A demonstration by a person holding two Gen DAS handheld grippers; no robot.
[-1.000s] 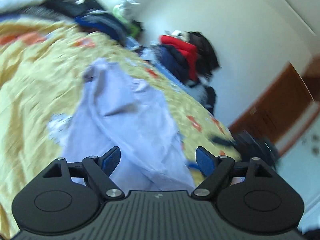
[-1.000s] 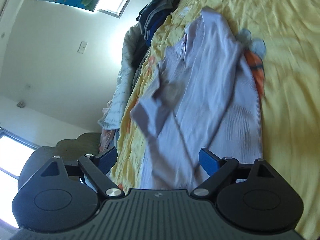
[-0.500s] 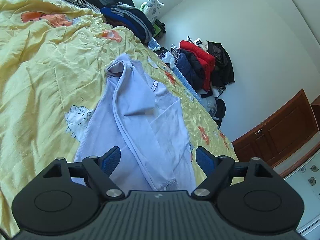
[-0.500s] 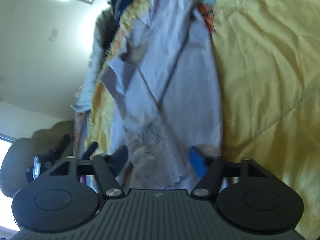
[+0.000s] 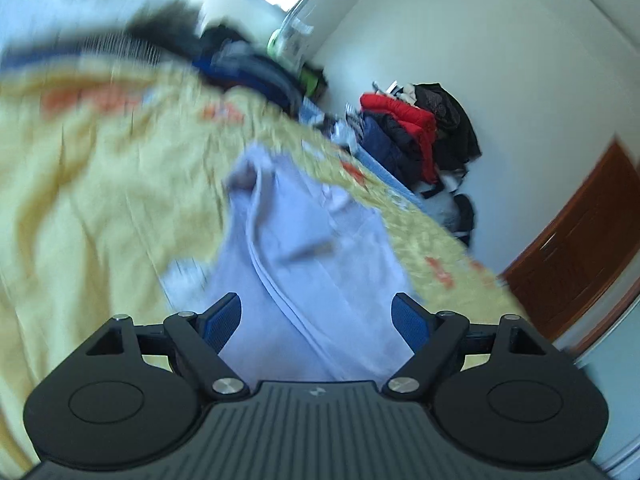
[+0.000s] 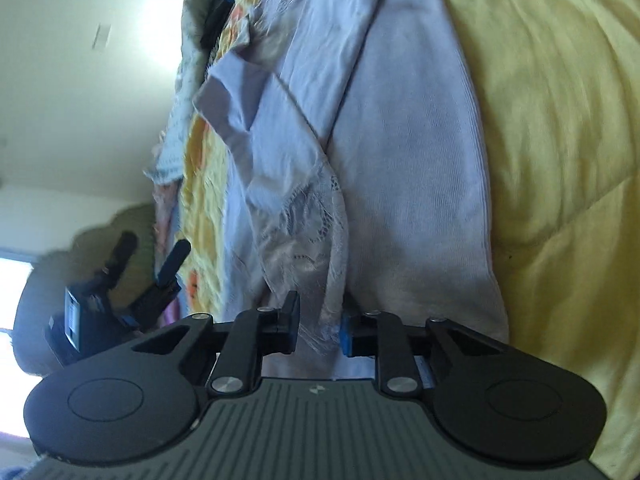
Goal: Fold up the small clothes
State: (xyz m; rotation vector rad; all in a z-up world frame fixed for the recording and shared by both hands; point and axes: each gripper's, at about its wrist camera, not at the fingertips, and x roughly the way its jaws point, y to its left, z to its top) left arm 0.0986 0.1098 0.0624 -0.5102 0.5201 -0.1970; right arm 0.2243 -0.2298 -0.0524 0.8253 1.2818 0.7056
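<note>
1. Covering most of both views, the yellow bedspread (image 5: pixel 80 200) fills the left half of the left wrist view and the right side of the right wrist view; the left view has gone blurry where half a second ago it was sharp.
2. Lying on that bedspread, the lilac top (image 6: pixel 400 140) runs up the middle of both frames, as before.
3. Only the left wrist view shows the red jacket (image 5: pixel 404 116) on a clothes heap at upper right and the brown cabinet (image 5: pixel 580 256) at the right edge.
4. Only the right wrist view shows the top's lace hem (image 6: pixel 308 240), low in the centre.
5. The right hand-held gripper (image 6: pixel 319 330), spread wide half a second ago, has now closed on that lace hem.
6. The left hand-held gripper (image 5: pixel 316 316) is unchanged, its jaws wide apart over the top, holding nothing.
</note>
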